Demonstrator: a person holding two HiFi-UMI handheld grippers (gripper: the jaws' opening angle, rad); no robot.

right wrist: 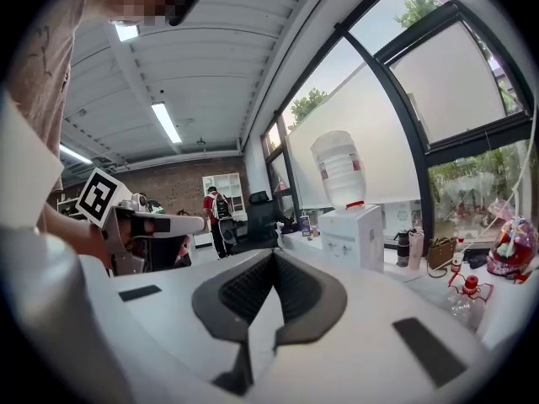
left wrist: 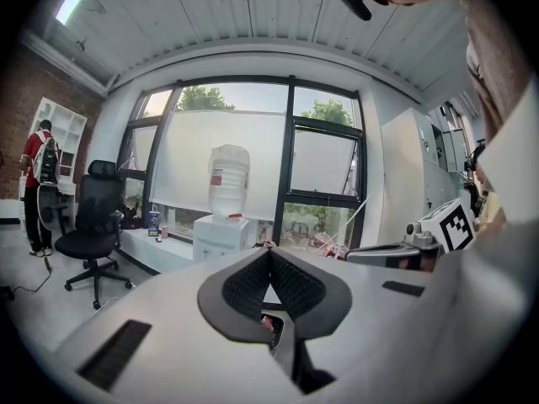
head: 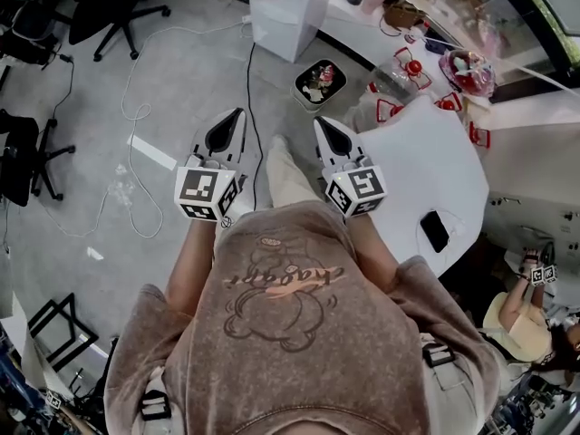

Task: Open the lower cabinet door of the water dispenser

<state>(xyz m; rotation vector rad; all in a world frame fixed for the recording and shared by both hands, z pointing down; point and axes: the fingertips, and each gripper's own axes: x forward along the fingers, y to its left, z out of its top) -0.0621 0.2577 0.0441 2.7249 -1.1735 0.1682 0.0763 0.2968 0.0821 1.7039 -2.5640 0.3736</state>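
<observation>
Far ahead across the grey floor (head: pixel 181 89) stands the water dispenser (head: pixel 288 12), well apart from us. We cannot make out its lower cabinet door (our own gripper bodies hide the dispenser's lower half in both gripper views). Our left gripper (head: pixel 239 114) and right gripper (head: pixel 320 122) are both clenched on nothing, jaws together. We judge the approach to be the step in hand: come in squarely, get low, and part one gripper's jaws before reaching the door's edge.
</observation>
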